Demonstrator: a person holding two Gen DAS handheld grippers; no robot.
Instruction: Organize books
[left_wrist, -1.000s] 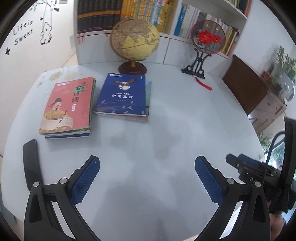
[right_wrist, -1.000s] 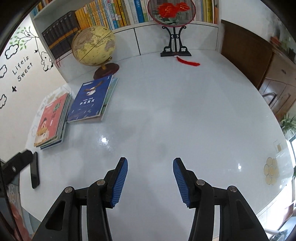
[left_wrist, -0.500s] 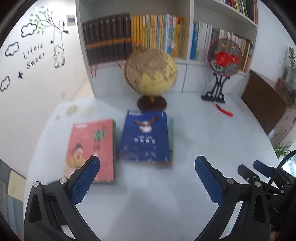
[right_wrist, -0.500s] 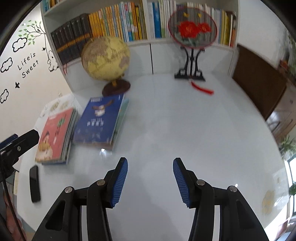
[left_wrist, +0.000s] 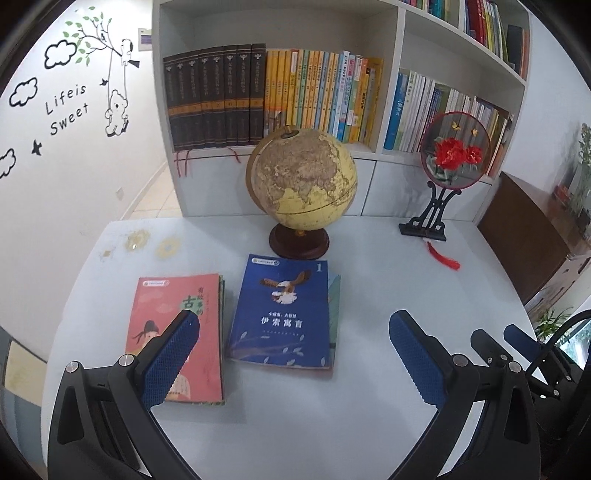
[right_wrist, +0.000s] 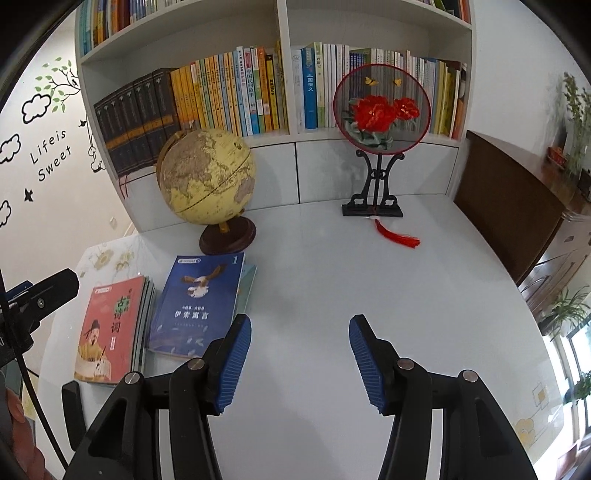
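Books first: a blue book (left_wrist: 282, 314) lies flat on top of a greenish one, just in front of the globe (left_wrist: 301, 181), and a red book (left_wrist: 177, 332) tops a second small stack just beside it on the left, both on the white table (left_wrist: 369, 295). My left tongs (left_wrist: 293, 354) stand wide and empty above the near edges of the two stacks. My right tongs (right_wrist: 300, 358) are narrower, have just been opening, and hold nothing, over bare table to the right of the blue book.

My worry is the flat covers: I judge a pad could slide under only the top cover and fan the book open, or shove the stack back into the globe's base. Beyond that, the fan on its stand (right_wrist: 380, 122) with its red tassel (right_wrist: 397, 236) looks easy to tip with a careless sweep toward the bookshelf (right_wrist: 280, 74).
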